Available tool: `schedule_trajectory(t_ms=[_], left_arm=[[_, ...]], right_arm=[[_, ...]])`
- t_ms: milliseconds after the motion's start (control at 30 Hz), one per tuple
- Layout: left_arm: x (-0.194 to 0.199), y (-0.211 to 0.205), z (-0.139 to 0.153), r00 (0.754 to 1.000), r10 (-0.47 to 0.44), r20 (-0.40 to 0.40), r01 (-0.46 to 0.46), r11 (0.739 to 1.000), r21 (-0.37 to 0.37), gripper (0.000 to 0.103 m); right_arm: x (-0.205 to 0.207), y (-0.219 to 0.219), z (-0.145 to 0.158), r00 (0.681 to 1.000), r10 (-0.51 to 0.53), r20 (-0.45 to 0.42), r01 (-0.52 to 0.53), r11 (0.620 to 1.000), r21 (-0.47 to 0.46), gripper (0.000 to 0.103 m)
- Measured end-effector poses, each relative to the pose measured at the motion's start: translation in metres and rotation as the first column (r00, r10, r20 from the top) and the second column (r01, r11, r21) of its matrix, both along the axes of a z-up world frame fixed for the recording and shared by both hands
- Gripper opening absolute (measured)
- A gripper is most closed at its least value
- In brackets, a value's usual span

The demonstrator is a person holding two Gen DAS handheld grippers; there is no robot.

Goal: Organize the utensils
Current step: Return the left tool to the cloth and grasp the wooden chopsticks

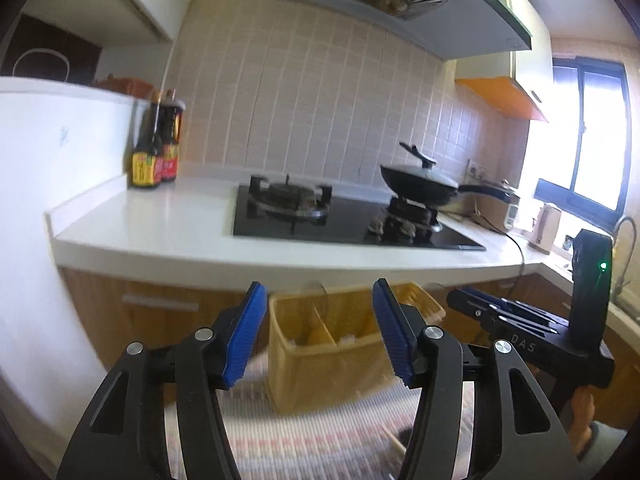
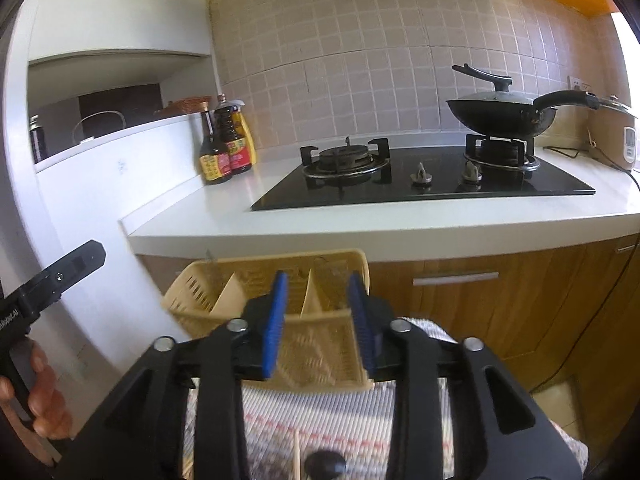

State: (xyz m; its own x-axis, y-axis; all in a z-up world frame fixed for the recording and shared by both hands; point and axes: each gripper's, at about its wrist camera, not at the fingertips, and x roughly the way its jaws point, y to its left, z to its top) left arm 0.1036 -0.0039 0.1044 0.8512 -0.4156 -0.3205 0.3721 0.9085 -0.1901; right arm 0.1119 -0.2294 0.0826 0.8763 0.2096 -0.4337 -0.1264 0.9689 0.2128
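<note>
A yellow plastic utensil basket with dividers stands on a striped cloth in front of the kitchen counter; it also shows in the right wrist view. My left gripper is open and empty, held in front of the basket. My right gripper is open and empty, just before the basket; it also shows at the right of the left wrist view. A wooden chopstick and a dark utensil end lie on the cloth below my right gripper. A chopstick tip shows in the left wrist view.
A white counter holds a black gas hob, a lidded black wok and sauce bottles. Wooden cabinets are below. A white wall panel stands at the left. A rice cooker and kettle are at the right.
</note>
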Motion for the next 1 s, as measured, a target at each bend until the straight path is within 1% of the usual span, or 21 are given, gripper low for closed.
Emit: schedule_trajectory(t_ms=[67,100,133,167,233,267,367,467,533,567,600,633,667,733,800,867,933,1000], left_arm=[[-0.011,0.005,0.002,0.999,-0.022,-0.048,0.022,1.0,0.002,0.054],[-0.015,0.007,0.001,0.997,-0.034,-0.07,0.034,0.999,0.005,0.055],[-0.019,0.01,-0.001,0.993,-0.047,-0.105,0.048,0.999,0.01,0.055],[-0.021,0.012,-0.004,0.988,-0.055,-0.142,0.058,0.998,0.013,0.055],[-0.021,0.017,-0.013,0.974,-0.069,-0.213,0.073,0.997,0.01,0.055],[-0.021,0.02,-0.019,0.966,-0.076,-0.248,0.08,0.997,0.006,0.055],[-0.019,0.028,-0.043,0.931,-0.105,-0.35,0.118,0.993,0.016,0.053],[-0.014,0.029,-0.076,0.874,-0.137,-0.466,0.181,0.982,0.052,0.053],[-0.009,0.027,-0.104,0.811,-0.168,-0.561,0.24,0.969,0.057,0.053],[-0.008,0.026,-0.112,0.79,-0.179,-0.586,0.259,0.964,0.055,0.053],[-0.007,0.024,-0.124,0.762,-0.193,-0.618,0.287,0.956,0.055,0.052],[-0.007,0.022,-0.13,0.749,-0.197,-0.633,0.299,0.952,0.057,0.052],[-0.006,0.021,-0.138,0.732,-0.201,-0.652,0.315,0.947,0.062,0.051],[-0.005,0.018,-0.147,0.717,-0.191,-0.67,0.329,0.941,0.084,0.046],[-0.006,0.016,-0.152,0.712,-0.185,-0.677,0.343,0.933,0.106,0.044],[-0.005,0.016,-0.155,0.707,-0.185,-0.682,0.353,0.928,0.115,0.042],[-0.007,0.014,-0.154,0.704,-0.183,-0.687,0.359,0.925,0.121,0.039],[-0.006,0.016,-0.156,0.706,-0.173,-0.686,0.352,0.927,0.128,0.037]], right_arm=[[-0.012,0.0,0.003,1.0,0.012,-0.012,-0.012,1.0,-0.004,0.036],[-0.02,0.0,0.006,1.0,0.02,-0.022,-0.02,1.0,-0.007,0.041],[-0.025,0.0,0.007,0.999,0.019,-0.029,-0.019,1.0,-0.014,0.043],[-0.031,0.001,0.009,0.999,0.016,-0.045,-0.017,0.999,-0.03,0.043],[-0.038,0.004,0.011,0.996,0.025,-0.08,-0.029,0.998,-0.047,0.043],[-0.041,0.006,0.01,0.993,0.026,-0.112,-0.033,0.998,-0.06,0.043],[-0.045,0.011,0.002,0.977,0.032,-0.21,-0.052,0.995,-0.086,0.043],[-0.043,0.015,-0.013,0.943,0.05,-0.33,-0.087,0.991,-0.099,0.043],[-0.037,0.019,-0.03,0.901,0.069,-0.428,-0.12,0.988,-0.093,0.043],[-0.035,0.022,-0.037,0.88,0.092,-0.466,-0.143,0.987,-0.075,0.043],[-0.032,0.024,-0.045,0.86,0.11,-0.499,-0.162,0.985,-0.062,0.042],[-0.03,0.026,-0.051,0.842,0.12,-0.526,-0.174,0.983,-0.053,0.038],[-0.027,0.029,-0.061,0.814,0.129,-0.566,-0.186,0.981,-0.045,0.036],[-0.021,0.033,-0.075,0.779,0.146,-0.61,-0.207,0.978,-0.03,0.035],[-0.017,0.038,-0.084,0.762,0.151,-0.63,-0.221,0.975,-0.033,0.033],[-0.011,0.041,-0.09,0.745,0.161,-0.647,-0.228,0.973,-0.02,0.027],[-0.005,0.045,-0.095,0.732,0.171,-0.659,-0.234,0.972,-0.008,0.023],[-0.002,0.047,-0.101,0.721,0.173,-0.671,-0.236,0.972,-0.003,0.019]])
